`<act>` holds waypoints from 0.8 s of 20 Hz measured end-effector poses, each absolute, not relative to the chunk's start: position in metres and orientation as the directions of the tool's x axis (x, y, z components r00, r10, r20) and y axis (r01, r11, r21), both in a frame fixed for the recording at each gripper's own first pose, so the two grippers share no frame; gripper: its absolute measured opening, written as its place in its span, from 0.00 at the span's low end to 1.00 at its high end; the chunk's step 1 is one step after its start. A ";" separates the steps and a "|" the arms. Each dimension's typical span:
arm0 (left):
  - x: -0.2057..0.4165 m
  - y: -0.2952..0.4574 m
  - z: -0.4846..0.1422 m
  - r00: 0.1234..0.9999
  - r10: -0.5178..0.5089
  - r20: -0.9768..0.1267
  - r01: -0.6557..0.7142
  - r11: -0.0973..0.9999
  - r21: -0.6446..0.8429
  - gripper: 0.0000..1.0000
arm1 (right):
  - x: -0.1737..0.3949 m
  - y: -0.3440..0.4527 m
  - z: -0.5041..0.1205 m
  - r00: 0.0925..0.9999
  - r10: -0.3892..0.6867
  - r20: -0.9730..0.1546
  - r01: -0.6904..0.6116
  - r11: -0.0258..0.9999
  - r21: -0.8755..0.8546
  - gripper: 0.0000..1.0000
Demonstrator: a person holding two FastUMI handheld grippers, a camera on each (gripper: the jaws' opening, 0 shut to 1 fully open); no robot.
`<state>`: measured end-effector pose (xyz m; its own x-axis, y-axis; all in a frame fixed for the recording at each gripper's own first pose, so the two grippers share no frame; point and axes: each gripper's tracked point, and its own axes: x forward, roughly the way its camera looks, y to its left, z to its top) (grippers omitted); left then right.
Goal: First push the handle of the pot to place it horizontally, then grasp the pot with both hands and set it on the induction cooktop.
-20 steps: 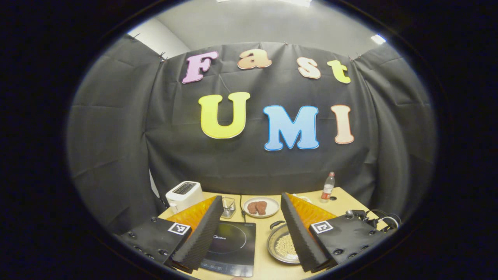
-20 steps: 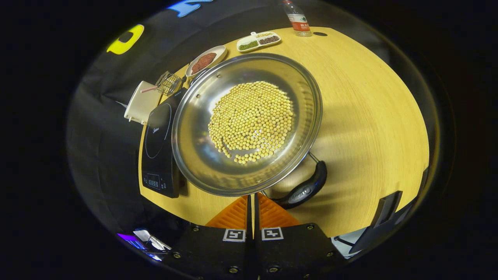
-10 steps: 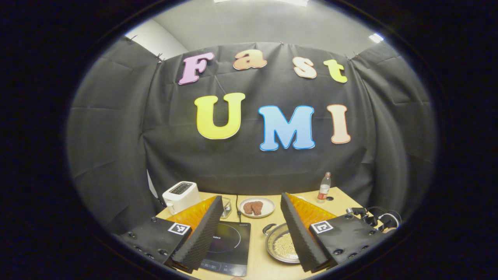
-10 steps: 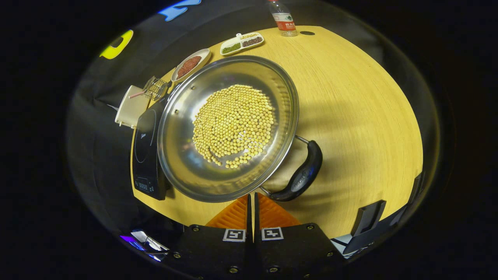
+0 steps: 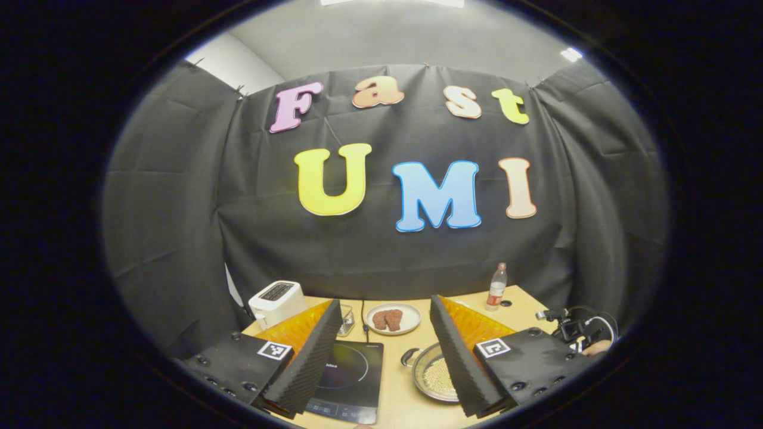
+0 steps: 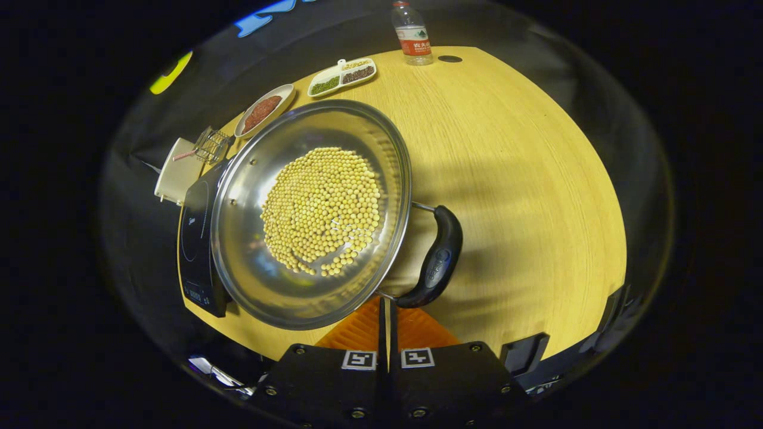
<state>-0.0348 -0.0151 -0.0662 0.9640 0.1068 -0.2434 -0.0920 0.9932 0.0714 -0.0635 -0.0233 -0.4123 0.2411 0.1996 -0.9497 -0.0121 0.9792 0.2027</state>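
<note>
A steel pot (image 6: 244, 262) holding several yellow beans (image 6: 322, 208) sits on the wooden table (image 6: 524, 179), just right of the black induction cooktop (image 6: 194, 238). Its black side handle (image 6: 438, 259) points right and slightly toward me. My right gripper (image 6: 385, 301) is shut, its tips against the pot's near rim where the handle's wire joins. My left gripper (image 5: 384, 301) hangs open and high over the table's near side, with the cooktop (image 5: 349, 372) and the pot (image 5: 420, 381) below and between its fingers. The pot's small far handle (image 5: 408, 356) faces left.
A white toaster (image 6: 176, 176), a wire basket (image 6: 211, 146), a plate of brown food (image 6: 262, 110), a divided dish (image 6: 341, 74) and a bottle (image 6: 411, 36) line the table's far side. A hand with cables (image 5: 581, 336) is at the right edge.
The pot has turned: its black handle swung from the near-right corner round to the right side, and the pot slid left in the right gripper view. The left gripper drew back slightly.
</note>
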 end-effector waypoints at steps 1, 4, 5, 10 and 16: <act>-0.035 -0.016 -0.068 0.962 0.110 -0.248 -0.095 0.993 0.073 0.94 | -0.060 -0.028 -0.413 0.246 0.189 -0.951 -0.021 0.982 0.189 0.00; -0.033 -0.024 -0.074 0.959 0.117 -0.260 -0.105 0.993 0.057 0.97 | -0.044 -0.041 -0.413 0.264 0.165 -0.950 -0.043 0.986 0.159 0.01; -0.034 -0.025 -0.075 0.957 0.123 -0.263 -0.112 0.992 0.056 0.96 | -0.039 -0.045 -0.413 0.267 0.160 -0.950 -0.050 0.987 0.152 0.01; -0.033 -0.035 -0.079 0.951 0.149 -0.272 -0.134 0.988 0.073 0.94 | -0.013 -0.059 -0.416 0.277 0.155 -0.948 -0.084 0.987 0.137 0.01; -0.040 -0.046 -0.083 0.941 0.190 -0.280 -0.171 0.981 0.092 0.94 | 0.012 -0.064 -0.417 0.287 0.172 -0.943 -0.112 0.983 0.145 0.01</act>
